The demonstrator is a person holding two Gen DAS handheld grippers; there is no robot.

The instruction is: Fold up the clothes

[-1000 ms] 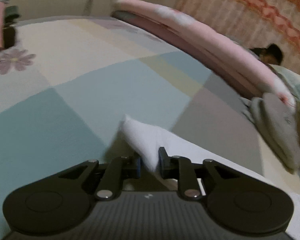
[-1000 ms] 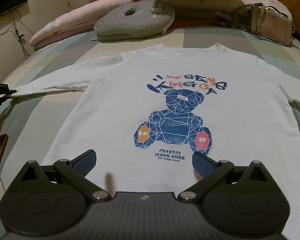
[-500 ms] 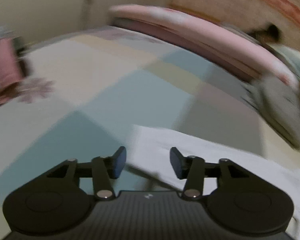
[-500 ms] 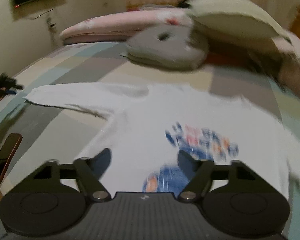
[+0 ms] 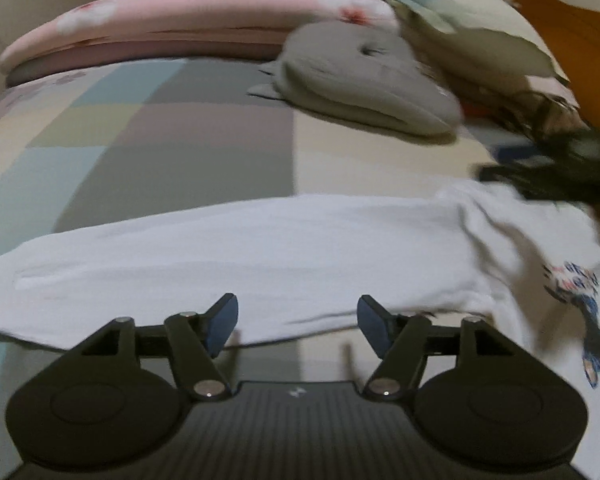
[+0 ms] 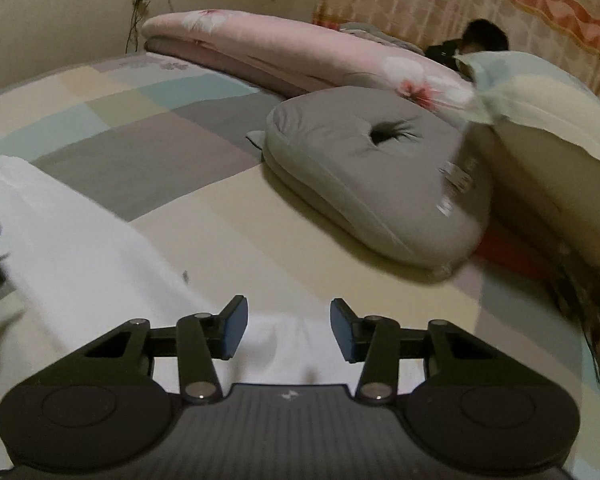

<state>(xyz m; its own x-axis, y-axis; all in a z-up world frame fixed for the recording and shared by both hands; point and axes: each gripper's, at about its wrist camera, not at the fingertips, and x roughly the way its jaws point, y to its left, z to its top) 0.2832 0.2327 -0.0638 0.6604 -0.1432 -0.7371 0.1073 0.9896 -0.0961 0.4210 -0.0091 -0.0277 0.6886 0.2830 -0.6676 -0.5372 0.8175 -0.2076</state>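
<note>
A white sweatshirt lies flat on the patchwork bed. Its long sleeve [image 5: 236, 248] stretches from the cuff at the left to the body with the blue bear print [image 5: 580, 292] at the right. My left gripper [image 5: 298, 324] hovers over the sleeve's near edge, jaws opening, nothing pinched between the pads. The blurred dark shape at the right is my right gripper [image 5: 560, 180]. In the right wrist view the sleeve [image 6: 80, 240] runs down from the left to under my right gripper [image 6: 288, 332]. Its jaws are closing with white cloth lying between them, and the pads are apart from it.
A grey cushion [image 6: 372, 168] lies just beyond the shirt, with a pink rolled quilt [image 6: 300, 52] and a pale checked pillow [image 6: 540, 120] behind. A person's dark hair [image 6: 484, 36] shows before the curtain. An orange cloth [image 5: 572, 40] is at the far right.
My left gripper has let go of the sleeve cuff, opened wider and swung right along the sleeve. My right gripper left the shirt's hem, moved up to the sleeve and narrowed its jaws.
</note>
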